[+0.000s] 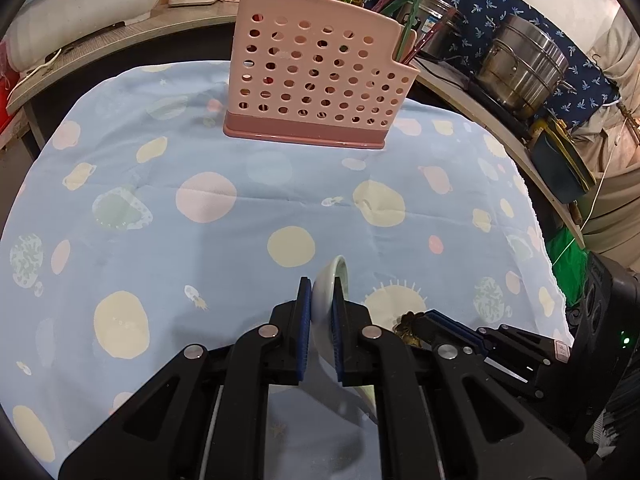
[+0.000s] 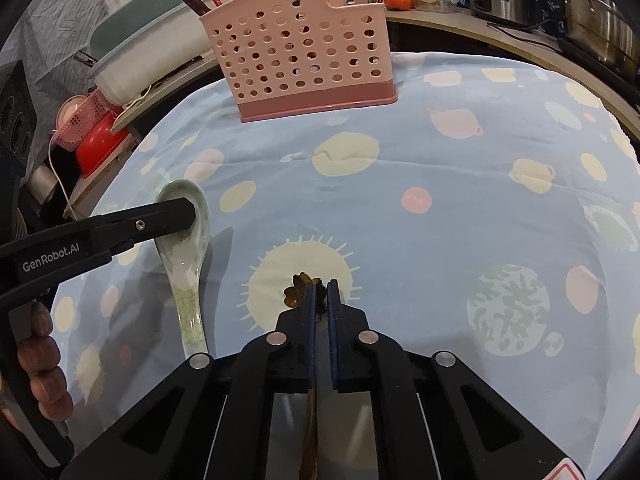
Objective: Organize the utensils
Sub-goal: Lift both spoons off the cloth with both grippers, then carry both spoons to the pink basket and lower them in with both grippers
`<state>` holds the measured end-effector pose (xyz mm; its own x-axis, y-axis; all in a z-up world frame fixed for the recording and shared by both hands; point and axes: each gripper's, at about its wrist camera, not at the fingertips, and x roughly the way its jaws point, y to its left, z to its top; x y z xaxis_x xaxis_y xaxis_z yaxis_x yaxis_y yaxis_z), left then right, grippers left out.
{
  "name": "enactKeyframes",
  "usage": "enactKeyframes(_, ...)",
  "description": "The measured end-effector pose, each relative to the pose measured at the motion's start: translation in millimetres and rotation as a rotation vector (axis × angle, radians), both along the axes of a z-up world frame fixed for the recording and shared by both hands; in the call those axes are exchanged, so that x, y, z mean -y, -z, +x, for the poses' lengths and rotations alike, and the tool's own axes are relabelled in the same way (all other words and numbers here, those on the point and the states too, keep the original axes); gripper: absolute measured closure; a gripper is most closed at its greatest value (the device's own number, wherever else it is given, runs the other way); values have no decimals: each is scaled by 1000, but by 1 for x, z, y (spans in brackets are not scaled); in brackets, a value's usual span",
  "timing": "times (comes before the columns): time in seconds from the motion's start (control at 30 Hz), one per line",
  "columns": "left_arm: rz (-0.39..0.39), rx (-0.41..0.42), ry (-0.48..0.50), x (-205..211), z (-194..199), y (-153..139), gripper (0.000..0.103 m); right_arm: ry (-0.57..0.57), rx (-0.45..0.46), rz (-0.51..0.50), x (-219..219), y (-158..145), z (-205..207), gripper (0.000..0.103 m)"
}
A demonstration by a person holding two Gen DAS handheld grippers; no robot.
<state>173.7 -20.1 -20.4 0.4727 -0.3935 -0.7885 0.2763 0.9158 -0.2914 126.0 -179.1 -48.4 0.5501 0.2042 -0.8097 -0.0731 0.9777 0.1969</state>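
Pinching glazed ceramic spoon [image 2: 188, 248]: left tool [image 1: 322, 300] | right tool [image 2: 321, 294] clamps flower-ended brass spoon [image 2: 298, 292]

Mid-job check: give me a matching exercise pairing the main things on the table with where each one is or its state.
Things:
1. pale green ceramic soup spoon
2. thin gold metal spoon with a flower-shaped end
3. pink perforated plastic utensil holder
4. red and green chopsticks

States:
A. stands upright on the cloth
B. clamped in the left gripper
C. stands inside the holder
D. clamped in the right gripper

Pairs: 1-B, 2-D, 3-A, 4-C
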Motion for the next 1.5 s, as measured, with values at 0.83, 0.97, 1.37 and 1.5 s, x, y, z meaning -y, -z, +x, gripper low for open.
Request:
enactKeyframes(0.83,25,192,-10,-17,-58,-77,94,72,217,-53,-5,-97,-71,101)
enactKeyframes(0.97,31,222,-5,-19,-67,-86,94,74,226,-47,-6,-103,-77,101)
enactKeyframes(1.37,34,261,-3,-19,-73,-102,94,60,265,-22,-14,-123,-79,101)
enactKeyframes(1.5,42,294,-7,-17,-62,-117,94,70,308,-41,-11,-140,-64,101)
